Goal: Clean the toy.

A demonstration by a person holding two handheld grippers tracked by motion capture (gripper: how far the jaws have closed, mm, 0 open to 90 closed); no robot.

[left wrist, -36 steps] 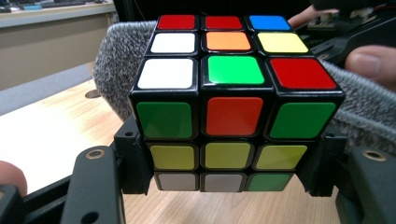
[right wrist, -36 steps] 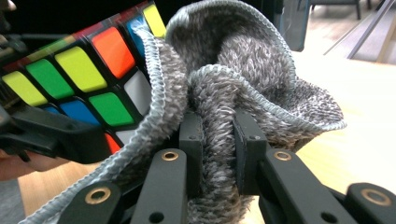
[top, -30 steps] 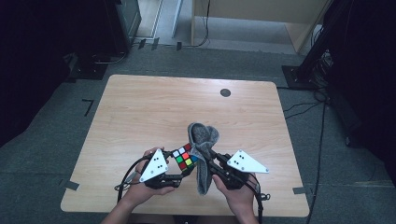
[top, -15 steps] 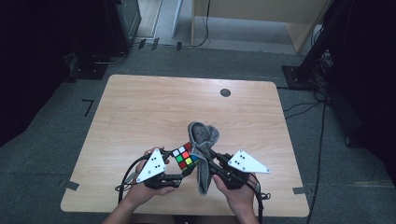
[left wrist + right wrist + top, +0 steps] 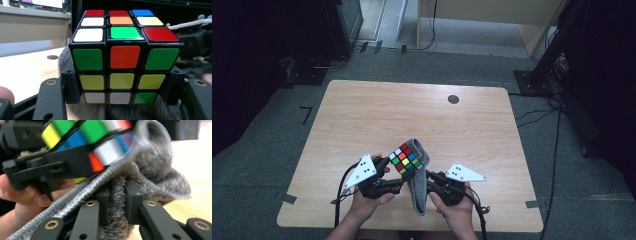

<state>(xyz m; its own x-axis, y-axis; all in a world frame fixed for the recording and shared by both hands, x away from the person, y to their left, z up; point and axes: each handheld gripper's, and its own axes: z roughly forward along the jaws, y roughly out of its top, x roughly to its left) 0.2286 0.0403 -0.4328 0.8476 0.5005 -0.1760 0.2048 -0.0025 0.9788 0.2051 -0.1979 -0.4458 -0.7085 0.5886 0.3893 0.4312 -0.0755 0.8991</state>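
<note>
At the near edge of the tabletop (image 5: 362, 110), a scrambled puzzle cube (image 5: 405, 158) is pinched between the fingers of the left gripper (image 5: 398, 172) and held above the wood. Just beside it, a grey fuzzy cloth (image 5: 418, 192) is clamped by the right gripper (image 5: 117, 202), its upper end draped behind the cube
</note>
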